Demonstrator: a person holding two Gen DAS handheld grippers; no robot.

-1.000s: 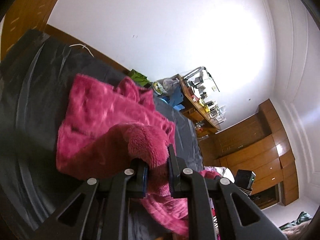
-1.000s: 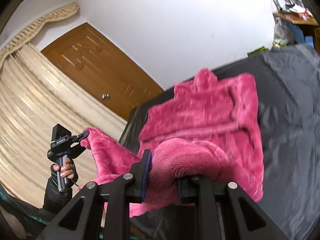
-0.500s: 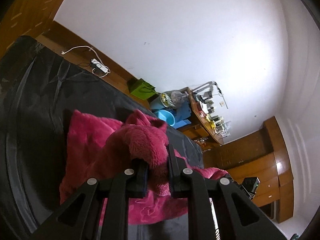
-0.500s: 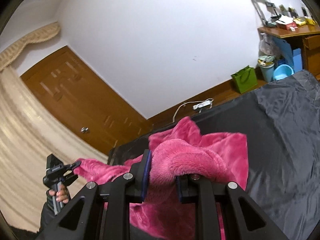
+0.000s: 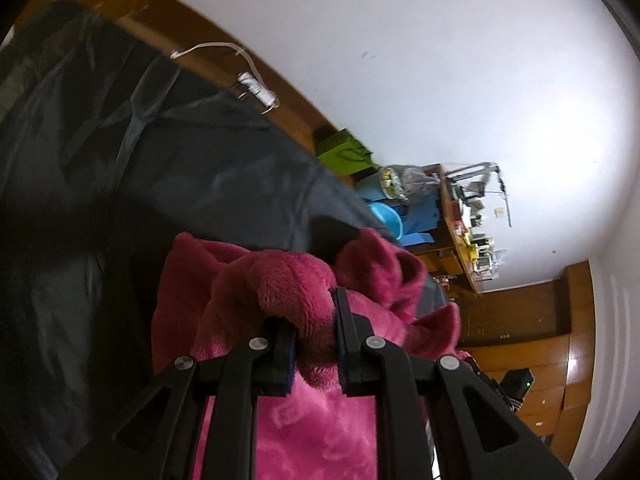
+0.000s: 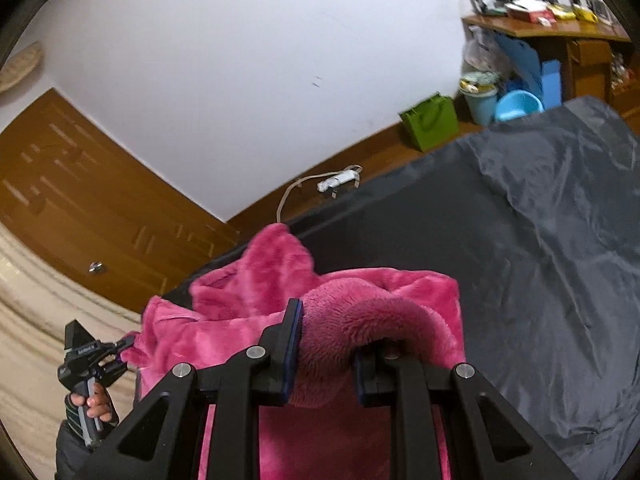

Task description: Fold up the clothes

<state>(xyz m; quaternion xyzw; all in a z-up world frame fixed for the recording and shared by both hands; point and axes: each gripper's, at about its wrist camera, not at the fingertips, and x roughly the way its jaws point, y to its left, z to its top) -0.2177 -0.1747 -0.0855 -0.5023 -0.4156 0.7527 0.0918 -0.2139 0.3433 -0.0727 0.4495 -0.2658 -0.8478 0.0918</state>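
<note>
Dark sheeting (image 6: pixel 520 240) covers the bed I am working over, with a white wall and wooden skirting beyond its far edge.

My left claw (image 5: pixel 314 332) is pinching a thick roll of the pink fleece garment (image 5: pixel 280 280), and my right claw (image 6: pixel 326 344) is clamped on another plush bunch of it. Compared with a second ago, both claws have carried their edges toward the far side: the broad flat panel that lay spread in front of me has shrunk to a narrow heap, and the held edges now sit over the garment's far part. I judge a fold is being carried across, with the fleece doubling onto itself; whether the edges line up I cannot tell.

Outward from the left claw, that view shows the bare sheet to the left and, far right, a cluttered desk (image 5: pixel 468 232), a blue basin (image 5: pixel 384 220) and a green bag (image 5: pixel 344 152). Only the right view shows the other rig from outside: a hand (image 6: pixel 92 400) gripping its handle at the near left, the garment's corner drawn out to it, plus the wooden door (image 6: pixel 80 208) and curtain (image 6: pixel 28 320).
</note>
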